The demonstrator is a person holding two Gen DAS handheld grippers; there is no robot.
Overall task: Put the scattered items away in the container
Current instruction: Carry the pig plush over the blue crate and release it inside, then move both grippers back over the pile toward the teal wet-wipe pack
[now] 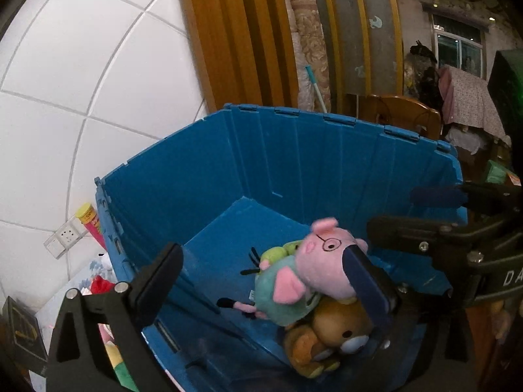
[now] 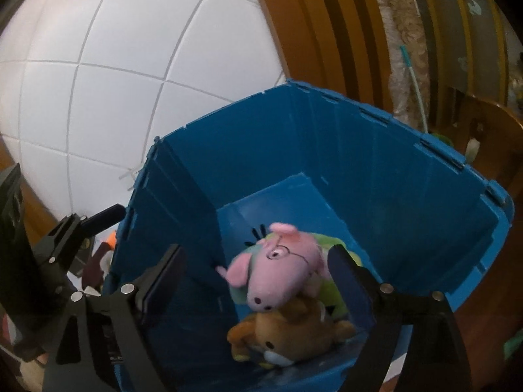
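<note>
A blue plastic crate stands open below both grippers; it also fills the right wrist view. Inside lie a pink pig plush in a green dress and a brown bear plush under it. Both show in the right wrist view, pig on bear. My left gripper is open and empty above the crate. My right gripper is open and empty above the toys; it also shows at the right of the left wrist view.
White tiled wall behind the crate, with a socket. A yellow and pink tube and loose toys lie left of the crate. Wooden panelling, a rolled carpet and a wooden chair stand behind.
</note>
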